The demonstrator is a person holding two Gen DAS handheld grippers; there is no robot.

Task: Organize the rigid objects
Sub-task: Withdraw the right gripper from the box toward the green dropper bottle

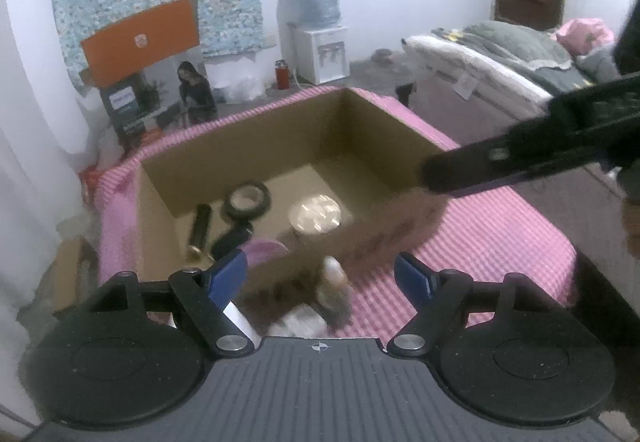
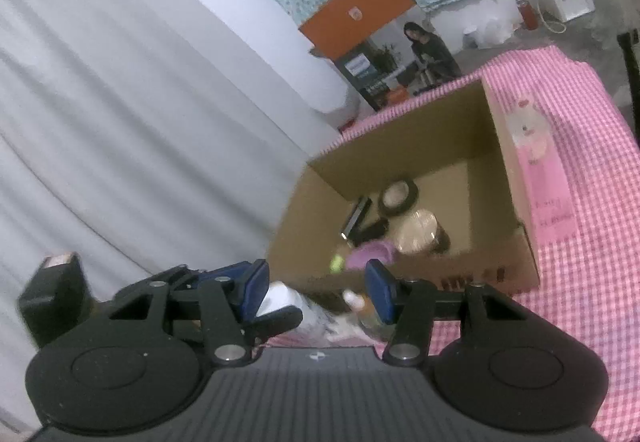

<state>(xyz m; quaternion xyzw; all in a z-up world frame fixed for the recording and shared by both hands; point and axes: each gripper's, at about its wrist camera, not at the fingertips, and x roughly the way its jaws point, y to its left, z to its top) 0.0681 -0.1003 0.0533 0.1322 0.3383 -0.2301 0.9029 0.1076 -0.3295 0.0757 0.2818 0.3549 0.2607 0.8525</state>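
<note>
Hovering wide and empty, the left claw point(image 1: 320, 278) faces the open brown cardboard box point(image 1: 400, 226); the right claw point(image 2: 316, 292) (half-spread) grips nothing visible, at three o'clock.

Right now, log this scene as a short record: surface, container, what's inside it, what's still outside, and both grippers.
surface: pink checked cloth
container: open cardboard box on the cloth
inside box: black tape roll, round jar with pale lid, dark tube with gold end, purple item, partly hidden
outside box: small bottle on the cloth by the near wall, blurred
left gripper: open, nothing between the pads
right gripper: partly open, nothing gripped
</note>
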